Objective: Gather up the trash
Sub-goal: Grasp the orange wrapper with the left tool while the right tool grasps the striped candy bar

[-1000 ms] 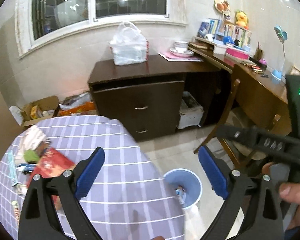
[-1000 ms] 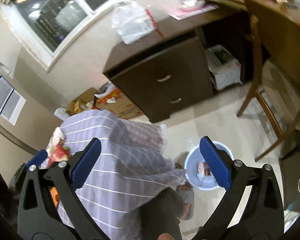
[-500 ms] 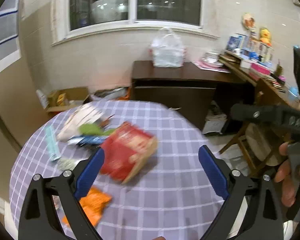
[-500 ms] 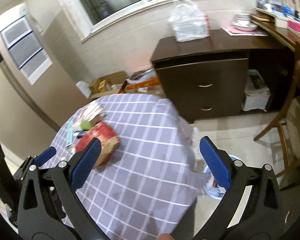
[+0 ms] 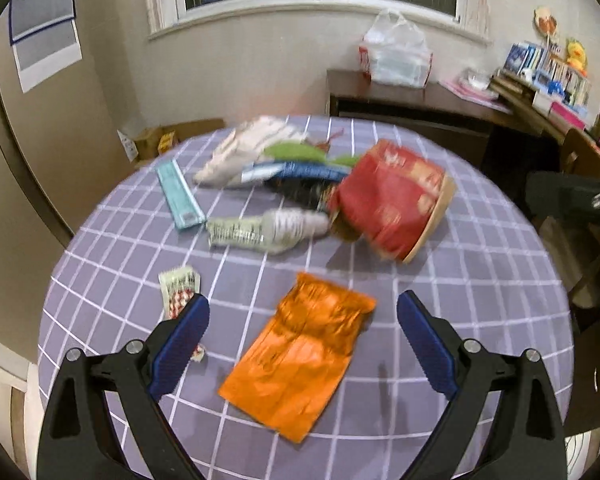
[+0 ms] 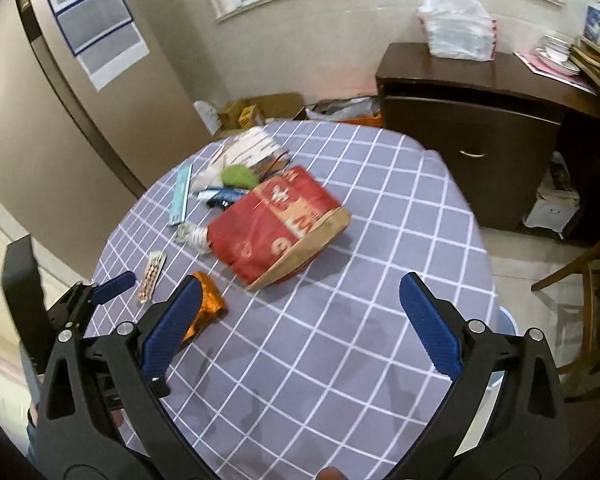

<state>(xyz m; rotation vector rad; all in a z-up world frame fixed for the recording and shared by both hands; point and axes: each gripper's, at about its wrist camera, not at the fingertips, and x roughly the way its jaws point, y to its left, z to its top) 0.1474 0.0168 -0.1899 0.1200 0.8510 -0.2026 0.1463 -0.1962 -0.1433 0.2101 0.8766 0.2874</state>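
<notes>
Trash on checked counter (image 5: 480, 280), left to right: blister pack (image 5: 179, 288), teal box (image 5: 180, 194), crushed bottle (image 5: 268, 229), orange wrapper (image 5: 300, 364) between spread jaws of left gripper (image 5: 303, 344), red paper bag (image 5: 392, 204); right gripper (image 6: 300, 330) jaws spread, empty.

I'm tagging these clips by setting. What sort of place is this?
Most likely a lived-in home room, perhaps a dining area: a round table under a checked cloth, a dark wooden cabinet beneath a window, and a desk crowded with books.
</notes>
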